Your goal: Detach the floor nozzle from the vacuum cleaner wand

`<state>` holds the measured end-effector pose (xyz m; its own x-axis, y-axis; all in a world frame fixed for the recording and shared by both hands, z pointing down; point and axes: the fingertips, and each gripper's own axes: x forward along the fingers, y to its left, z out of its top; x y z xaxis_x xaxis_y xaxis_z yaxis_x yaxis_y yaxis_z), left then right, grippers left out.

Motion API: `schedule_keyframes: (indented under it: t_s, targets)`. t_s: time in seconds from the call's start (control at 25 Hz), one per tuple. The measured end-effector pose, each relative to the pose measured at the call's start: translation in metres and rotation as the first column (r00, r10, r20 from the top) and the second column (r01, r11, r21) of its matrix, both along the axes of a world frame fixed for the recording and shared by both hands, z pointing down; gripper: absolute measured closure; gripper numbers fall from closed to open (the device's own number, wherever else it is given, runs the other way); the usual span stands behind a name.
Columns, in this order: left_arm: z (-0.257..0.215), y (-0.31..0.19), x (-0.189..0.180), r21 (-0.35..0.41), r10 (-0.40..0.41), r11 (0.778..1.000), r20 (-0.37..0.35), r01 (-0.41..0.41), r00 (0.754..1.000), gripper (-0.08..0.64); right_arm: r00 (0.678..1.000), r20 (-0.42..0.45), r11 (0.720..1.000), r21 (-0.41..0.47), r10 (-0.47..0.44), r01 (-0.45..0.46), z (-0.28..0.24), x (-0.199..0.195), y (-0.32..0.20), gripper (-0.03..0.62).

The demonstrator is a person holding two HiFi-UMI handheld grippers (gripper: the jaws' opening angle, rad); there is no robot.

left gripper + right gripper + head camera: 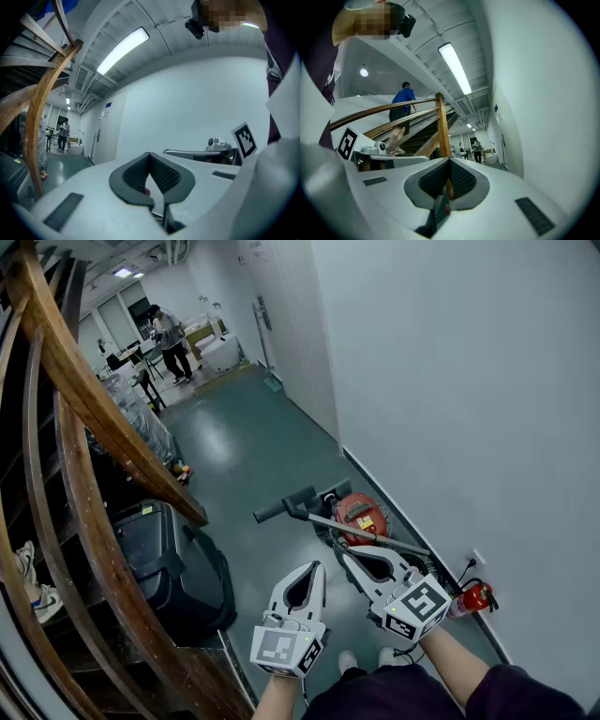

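White plastic makes up both tongs, each held out level ahead of the person: the left tongs [315, 567] reach forward from a wrist low in the head view, and the right tongs [348, 555] sit just beside them, angled slightly inward, on a forearm in a dark sleeve [525, 696]. Each gripper view shows its ribbed dark pads pressed together with nothing between them, so the left tongs [150, 155] and the right tongs [449, 162] are both closed and empty. The vacuum cleaner [361, 515], a red canister, lies on the green floor [234, 451] along the base of the white wall [469, 381], just ahead of the right tongs. Its grey wand [366, 532] runs aslant from a black handle [281, 507] toward the wall and passes behind the right tongs, so I cannot make out the floor nozzle. A red fire extinguisher [474, 598] lies at the wall's foot, near the right wrist. On the left a curved wooden stair rail [103, 418] and a black case [173, 563] narrow the passage; past them the floor opens toward a distant room where a person [172, 341] stands. The square markers on the left cube [286, 650] and the right cube [419, 607] are black-and-white patterns. A small blue sign [108, 105] on the far wall is too small to read.
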<state>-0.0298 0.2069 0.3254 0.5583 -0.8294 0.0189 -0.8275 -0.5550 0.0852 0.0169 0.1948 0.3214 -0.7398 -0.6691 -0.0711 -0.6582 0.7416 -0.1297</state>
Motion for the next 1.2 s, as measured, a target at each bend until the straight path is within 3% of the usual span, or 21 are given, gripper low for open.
schedule_keyframes:
  t_s: [0.64, 1.2]
  targets:
    - [-0.001, 0.005, 0.012, -0.013, -0.064, 0.998, -0.024, 0.064, 0.998, 0.557, 0.999, 0.016, 1.000, 0.003, -0.031, 0.031, 0.000, 0.024, 0.008, 0.575]
    - [0.018, 0.013, 0.049, -0.056, -0.130, 0.990, 0.002, 0.130, 0.991, 0.557, 0.995, 0.018, 0.993, -0.048, -0.103, 0.103, 0.023, 0.065, 0.024, 0.574]
